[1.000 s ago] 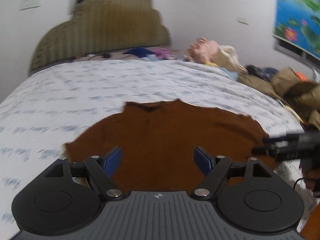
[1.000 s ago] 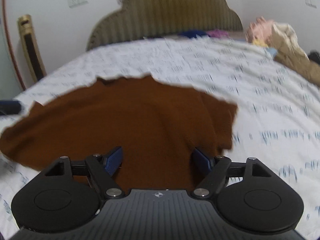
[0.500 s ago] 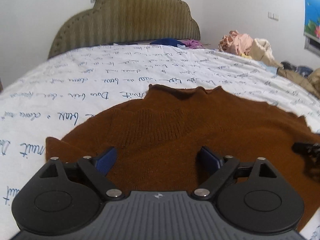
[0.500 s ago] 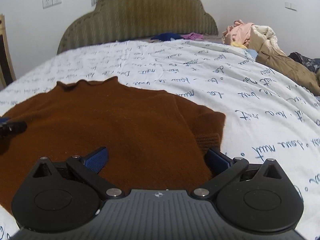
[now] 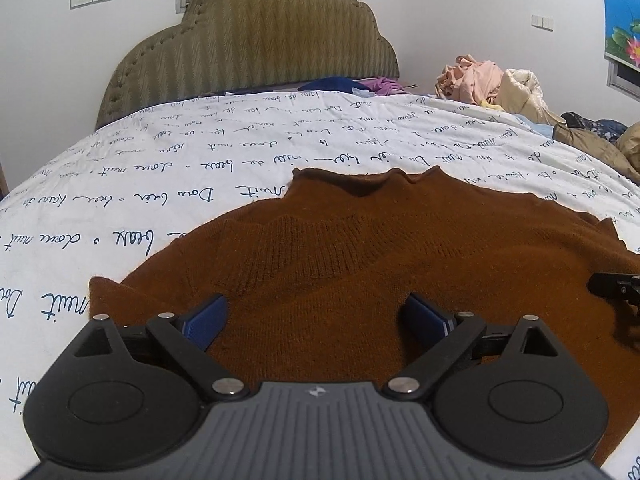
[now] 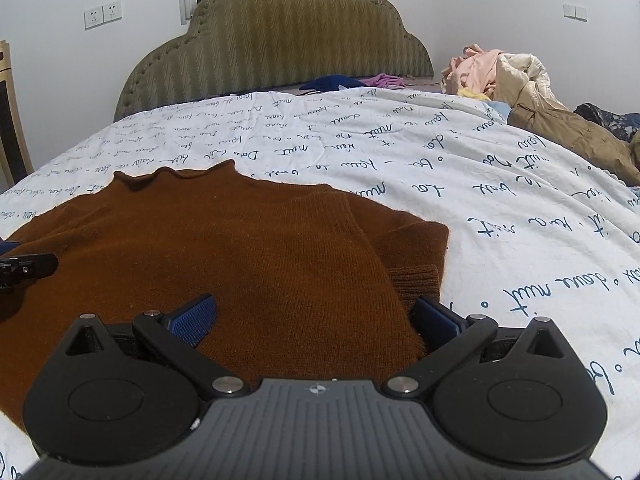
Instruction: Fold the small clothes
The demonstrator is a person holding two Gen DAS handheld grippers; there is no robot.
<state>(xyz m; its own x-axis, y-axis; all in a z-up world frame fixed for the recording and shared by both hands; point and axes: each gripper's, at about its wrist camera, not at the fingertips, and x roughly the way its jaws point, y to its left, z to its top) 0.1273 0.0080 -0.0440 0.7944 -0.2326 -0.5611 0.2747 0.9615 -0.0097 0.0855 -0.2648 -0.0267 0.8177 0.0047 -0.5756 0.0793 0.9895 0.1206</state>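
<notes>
A brown knit sweater (image 5: 360, 264) lies flat on the bed, collar toward the headboard; it also shows in the right wrist view (image 6: 240, 256). One sleeve lies folded across its chest, ribbed cuff (image 5: 304, 252) showing. The other sleeve's cuff (image 6: 416, 280) lies at the sweater's right edge. My left gripper (image 5: 316, 316) is open, low over the sweater's near left part. My right gripper (image 6: 314, 314) is open, low over the near right part, its right finger beside the sweater's edge. Each gripper's tip shows at the edge of the other's view.
The bed has a white cover with blue script (image 5: 200, 168) and an olive padded headboard (image 5: 256, 40). A pile of pink, cream and tan clothes (image 6: 520, 92) lies at the far right. Blue and purple garments (image 6: 348, 80) lie by the headboard. A chair (image 6: 10, 120) stands left.
Both grippers have dropped lower and closer to the sweater and steadied. The sweater now lies flat and still; both stay open.
</notes>
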